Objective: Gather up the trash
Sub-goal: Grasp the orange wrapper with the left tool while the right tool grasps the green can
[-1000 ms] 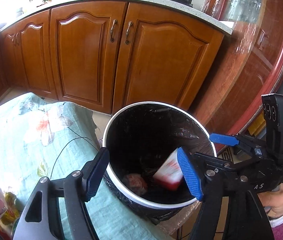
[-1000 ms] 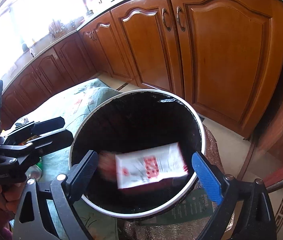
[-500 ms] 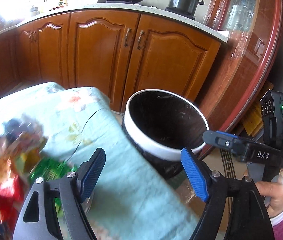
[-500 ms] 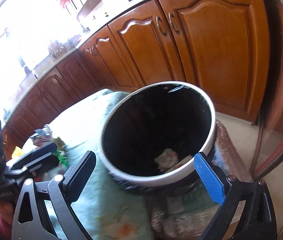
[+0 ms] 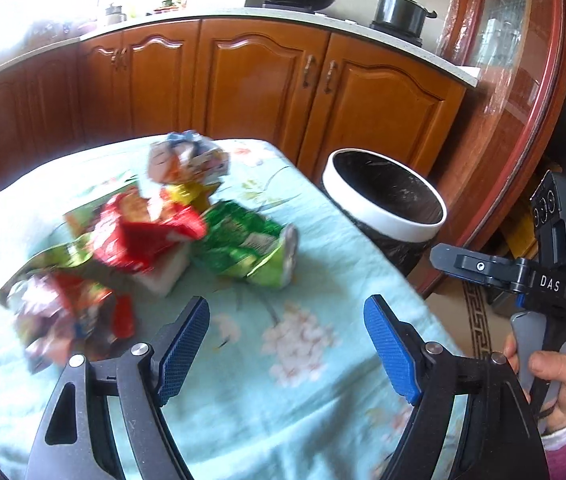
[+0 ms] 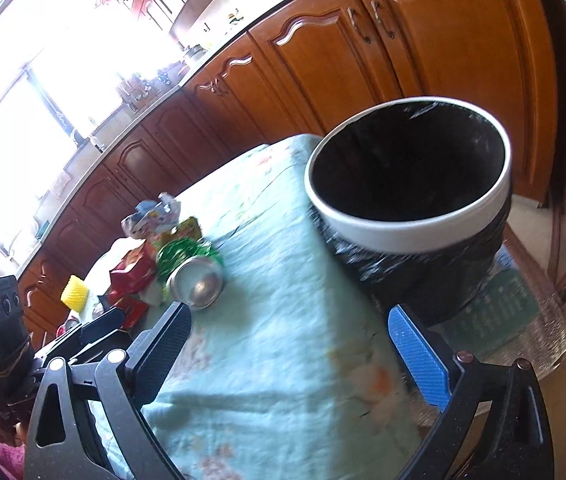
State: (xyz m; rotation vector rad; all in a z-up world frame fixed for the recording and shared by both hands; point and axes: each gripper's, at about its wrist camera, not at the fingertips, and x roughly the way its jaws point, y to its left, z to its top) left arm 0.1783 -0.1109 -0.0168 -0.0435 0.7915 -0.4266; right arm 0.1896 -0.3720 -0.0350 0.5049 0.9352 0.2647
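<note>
A heap of crumpled snack wrappers lies on the pale green flowered tablecloth (image 5: pixel 323 400): a red wrapper (image 5: pixel 143 232), a green packet (image 5: pixel 247 240), a blue-and-white packet (image 5: pixel 187 160). The white-rimmed bin (image 5: pixel 383 216) with a black liner stands past the table's right edge. My left gripper (image 5: pixel 287 320) hovers open over bare cloth, just short of the heap, nothing between its fingers. My right gripper (image 6: pixel 289 320) is open and empty above the table corner, the bin (image 6: pixel 403 228) close ahead. The green packet (image 6: pixel 195 280) shows a shiny silver end.
Wooden kitchen cabinets (image 5: pixel 263 80) stand behind the table, with a pan and a pot on the counter. A glass-fronted cupboard (image 5: pixel 515 80) rises behind the bin. A yellow ridged cup (image 6: pixel 75 292) sits beyond the heap. A hand (image 5: pixel 555 376) holds the right gripper.
A white-and-red packet fell into the bin. Both grippers, empty, then pulled back from over the bin towards the table, and the wrapper heap came into the left view.
</note>
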